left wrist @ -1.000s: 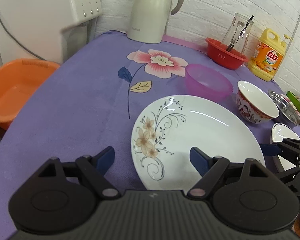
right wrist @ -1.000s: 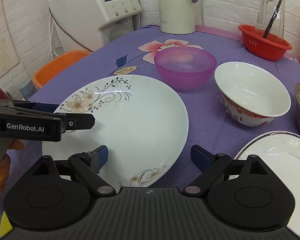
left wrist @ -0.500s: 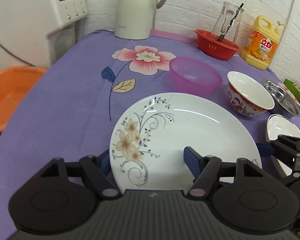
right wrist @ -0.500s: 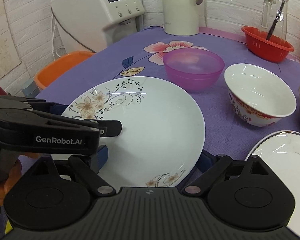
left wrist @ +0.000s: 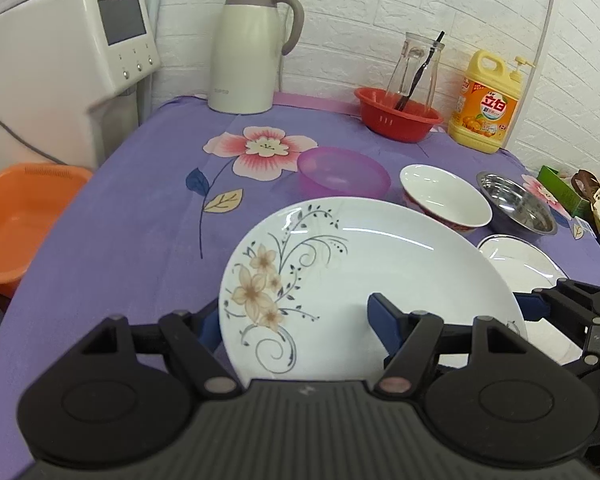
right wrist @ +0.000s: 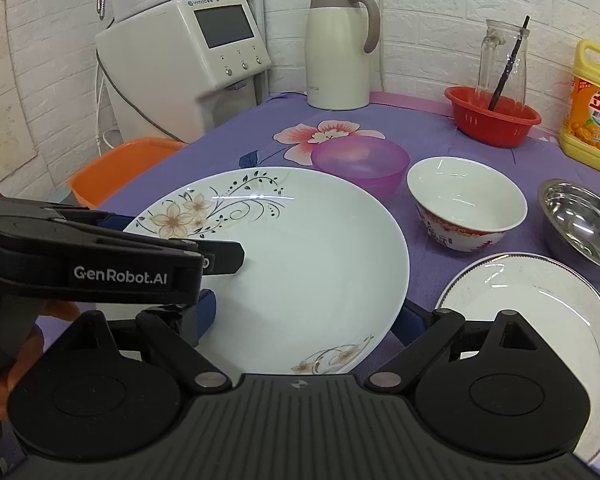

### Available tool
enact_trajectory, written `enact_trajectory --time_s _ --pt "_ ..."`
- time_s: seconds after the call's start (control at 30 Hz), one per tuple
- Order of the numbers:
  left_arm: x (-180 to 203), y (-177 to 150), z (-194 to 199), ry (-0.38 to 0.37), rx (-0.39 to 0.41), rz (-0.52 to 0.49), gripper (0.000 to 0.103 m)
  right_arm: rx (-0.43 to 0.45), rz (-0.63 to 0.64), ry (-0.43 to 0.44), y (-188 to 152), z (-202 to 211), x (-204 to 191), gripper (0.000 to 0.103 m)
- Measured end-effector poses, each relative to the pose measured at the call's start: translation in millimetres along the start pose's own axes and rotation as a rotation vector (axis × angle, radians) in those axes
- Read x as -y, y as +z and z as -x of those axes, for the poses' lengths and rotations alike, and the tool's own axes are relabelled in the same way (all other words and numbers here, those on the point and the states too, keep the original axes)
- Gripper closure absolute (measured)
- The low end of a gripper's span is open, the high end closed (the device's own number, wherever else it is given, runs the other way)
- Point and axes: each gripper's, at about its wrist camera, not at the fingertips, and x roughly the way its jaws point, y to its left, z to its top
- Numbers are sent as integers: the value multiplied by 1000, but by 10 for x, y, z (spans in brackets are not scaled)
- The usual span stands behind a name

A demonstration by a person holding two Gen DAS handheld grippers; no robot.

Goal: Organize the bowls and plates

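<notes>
- Purple flowered cloth-covered surface (left wrist: 140,216), white brick wall behind.
- Left hand-held gripper (left wrist: 296,320) clamped on large white floral plate (left wrist: 364,264), near-left rim.
- Right hand-held gripper (right wrist: 308,320) gripping same plate, near-right rim.

The near edge of the flower plate (left wrist: 364,280) is hidden behind the black body of the left gripper (left wrist: 296,320). The left finger (left wrist: 210,326) goes under the plate's rim, so its tip cannot be seen. In the right wrist view, the smaller white plate (right wrist: 540,312) is cut off at the right edge. The steel bowl (right wrist: 580,220) is cut off there too. The words on the yellow soap bottle (left wrist: 484,112) are too small to read.
</notes>
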Motion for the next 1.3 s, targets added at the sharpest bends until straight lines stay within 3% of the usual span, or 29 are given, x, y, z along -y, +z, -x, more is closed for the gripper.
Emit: enact_trajectory --time_s 0.37,0.67,0.77,0.87,1.0,1.13,1.3 --pt "235 -583 657 -57 9 -52 32 13 -54 -17 -607 639 -243 0" --pt "281 -1064 723 -54 -66 -44 33 0 -36 -64 -986 806 -425 0" --pt "255 -1147 736 -26 -35 -42 35 8 -12 -77 -1029 790 -455 0" --pt "320 -1154 845 15 38 -96 24 21 -38 -78 -1050 804 -407 0" --pt "311 -1062 1026 0 109 -79 12 99 -98 -100 -1061 992 -303 0" --pt "310 -936 1069 -13 126 -42 10 147 -137 -134 -1049 1138 -196 0" --pt "395 -867 1006 -16 107 -34 10 142 -225 -165 -1115 1165 43 0"
